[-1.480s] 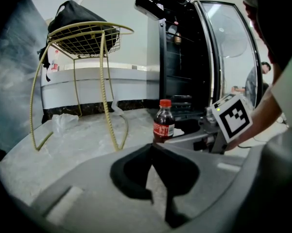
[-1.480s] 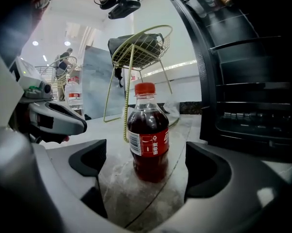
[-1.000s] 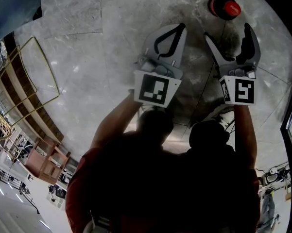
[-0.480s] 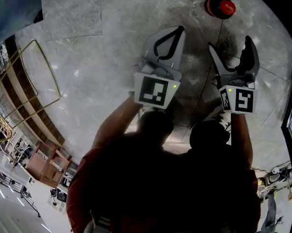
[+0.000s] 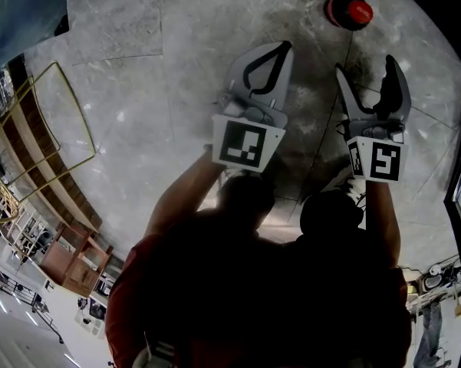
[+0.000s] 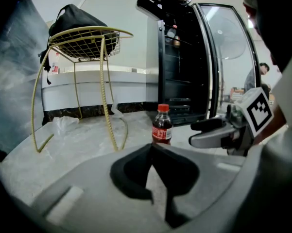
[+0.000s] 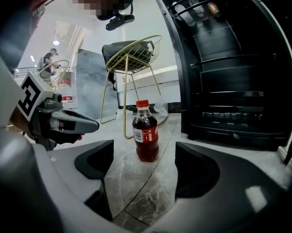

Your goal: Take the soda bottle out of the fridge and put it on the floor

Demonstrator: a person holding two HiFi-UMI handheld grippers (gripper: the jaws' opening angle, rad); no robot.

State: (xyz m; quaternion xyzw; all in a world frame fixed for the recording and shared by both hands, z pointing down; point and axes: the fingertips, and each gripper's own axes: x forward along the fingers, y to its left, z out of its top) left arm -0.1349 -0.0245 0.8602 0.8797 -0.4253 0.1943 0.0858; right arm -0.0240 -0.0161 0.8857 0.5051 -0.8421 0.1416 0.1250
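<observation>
Red-capped, red-labelled soda bottle (image 7: 146, 137) of dark cola stands upright on the marble floor (image 7: 136, 193). Right gripper (image 5: 367, 67) fingers closing, empty; left gripper (image 5: 284, 48) fingers clenched, empty.

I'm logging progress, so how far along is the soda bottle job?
Done: the soda bottle stands upright on the floor, outside the open fridge. In hand: nothing; the right gripper is closing its jaws on nothing, short of it; the left gripper is shut, empty. Left: nothing visible.
</observation>
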